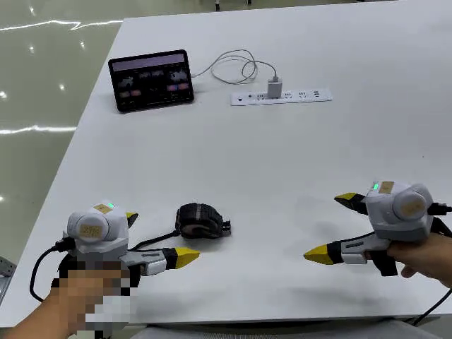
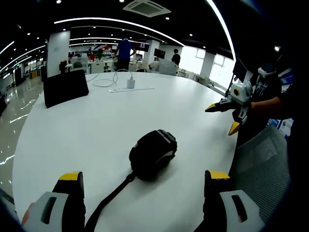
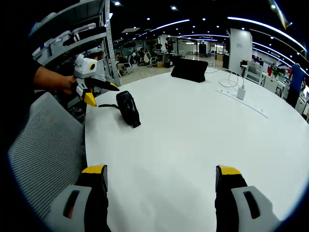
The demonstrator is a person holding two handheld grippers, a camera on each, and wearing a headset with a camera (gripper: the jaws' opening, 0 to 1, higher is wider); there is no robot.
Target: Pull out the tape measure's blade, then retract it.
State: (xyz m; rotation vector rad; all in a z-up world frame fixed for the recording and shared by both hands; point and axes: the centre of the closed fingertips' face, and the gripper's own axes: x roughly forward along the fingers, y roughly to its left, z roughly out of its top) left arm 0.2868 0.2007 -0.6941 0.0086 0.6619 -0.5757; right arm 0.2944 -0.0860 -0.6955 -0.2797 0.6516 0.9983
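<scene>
My left gripper has its jaws wide and empty. The black tape measure lies on the white table just ahead of them, not touching. My right gripper is wide too, empty, well apart on the right.

The right gripper is seen, jaws spread wide, over the table; the tape measure is laid near the left gripper.
</scene>
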